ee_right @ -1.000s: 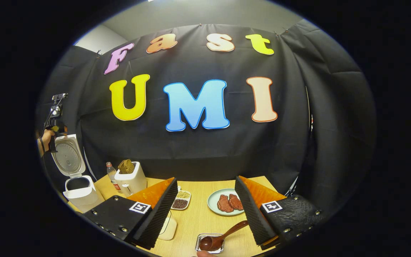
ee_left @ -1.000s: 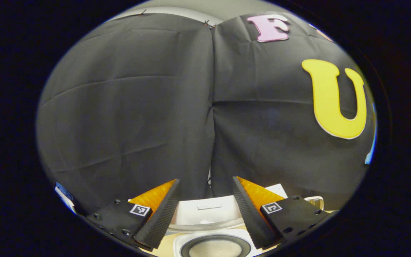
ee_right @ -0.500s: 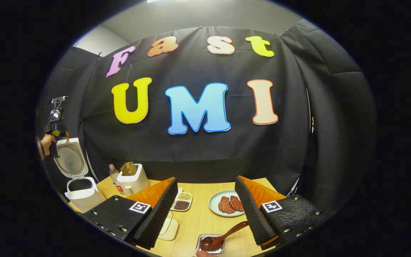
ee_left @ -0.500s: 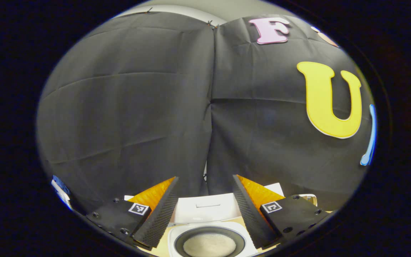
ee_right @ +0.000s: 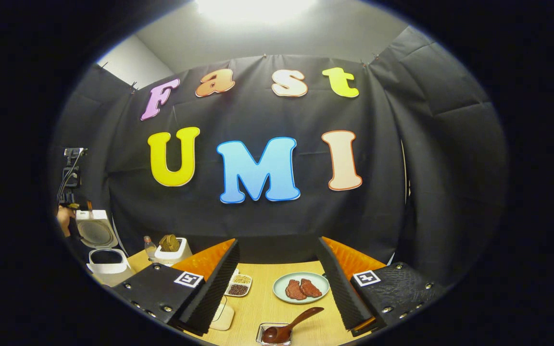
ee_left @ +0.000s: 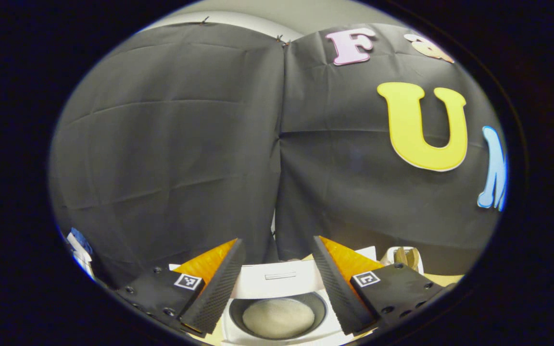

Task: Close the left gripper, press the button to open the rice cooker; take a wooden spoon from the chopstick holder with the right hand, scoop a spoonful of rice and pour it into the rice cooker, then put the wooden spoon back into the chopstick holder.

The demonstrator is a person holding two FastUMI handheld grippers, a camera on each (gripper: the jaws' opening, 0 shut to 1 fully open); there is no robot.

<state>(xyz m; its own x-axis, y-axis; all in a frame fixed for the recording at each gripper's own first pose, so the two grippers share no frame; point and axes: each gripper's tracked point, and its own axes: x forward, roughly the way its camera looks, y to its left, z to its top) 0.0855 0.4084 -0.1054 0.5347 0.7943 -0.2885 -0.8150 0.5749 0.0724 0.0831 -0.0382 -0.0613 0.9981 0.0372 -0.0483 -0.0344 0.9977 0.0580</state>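
In the left gripper view my left gripper (ee_left: 277, 283) hangs unclenched above the white rice cooker (ee_left: 277, 319), lid up. In the right gripper view my right gripper (ee_right: 277, 283) gapes, empty, above the brown wooden spoon (ee_right: 286, 327); a skewed pinch could tip its small metal holder (ee_right: 259, 335).

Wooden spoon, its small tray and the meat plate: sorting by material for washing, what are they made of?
Wooden spoon: seemingly dark, smooth-finished wood, brown with a slight sheen. Small tray under its bowl: likely metal or glass, judging by its shiny rim. Plate: probably glazed ceramic or melamine, pale green and glossy.
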